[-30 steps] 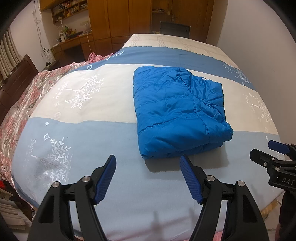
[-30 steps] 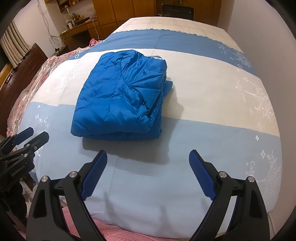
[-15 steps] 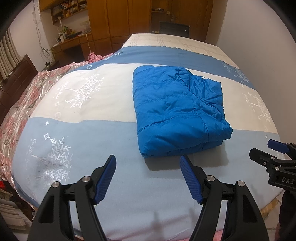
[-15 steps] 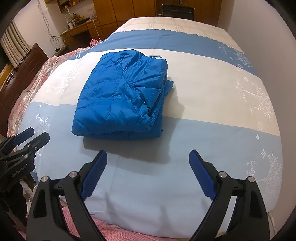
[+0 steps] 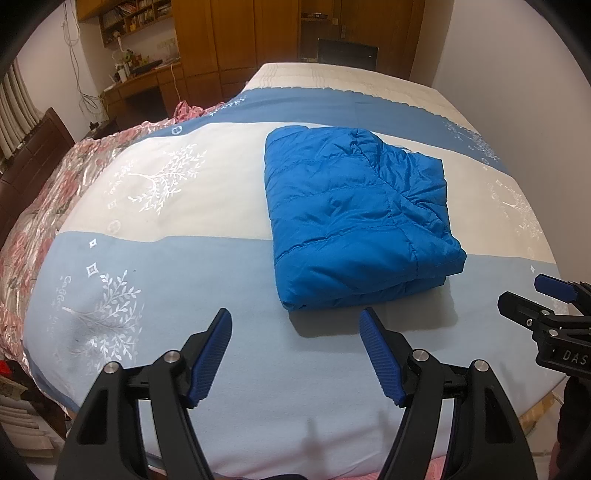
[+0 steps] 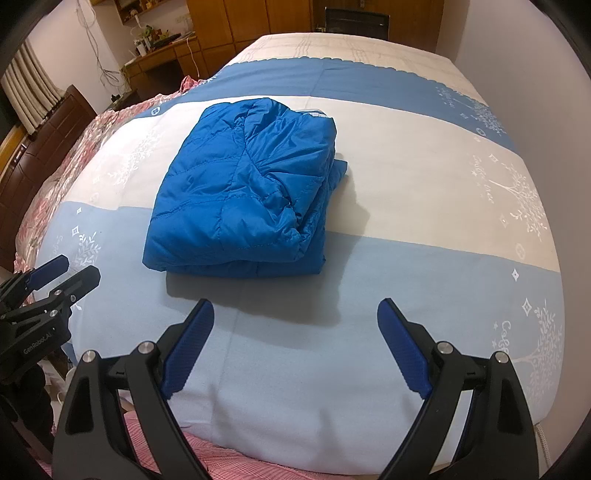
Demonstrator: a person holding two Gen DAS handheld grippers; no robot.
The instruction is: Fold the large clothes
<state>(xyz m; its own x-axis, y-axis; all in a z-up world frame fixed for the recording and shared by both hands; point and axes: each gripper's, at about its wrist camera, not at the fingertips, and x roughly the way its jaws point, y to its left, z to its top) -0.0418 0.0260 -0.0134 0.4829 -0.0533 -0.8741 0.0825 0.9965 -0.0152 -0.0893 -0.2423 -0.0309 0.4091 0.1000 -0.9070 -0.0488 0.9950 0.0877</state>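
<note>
Bedroom setting: a bed [image 5: 184, 258] covered by a blue-and-cream striped blanket, backed by wooden wardrobes [image 5: 236, 33]. "GenRobot.AI" is read on the left gripper [image 5: 295, 350]; "DAS" on the right gripper [image 6: 295, 343]. A blue quilted jacket [image 6: 240, 192], puffy and folded into a thick rectangle, is lying mid-bed. Both sets of jaws are held apart, nothing between them, short of the jacket.

jacket [image 5: 354, 221] underside hidden | right gripper [image 5: 554, 295] cut off by edge
</note>
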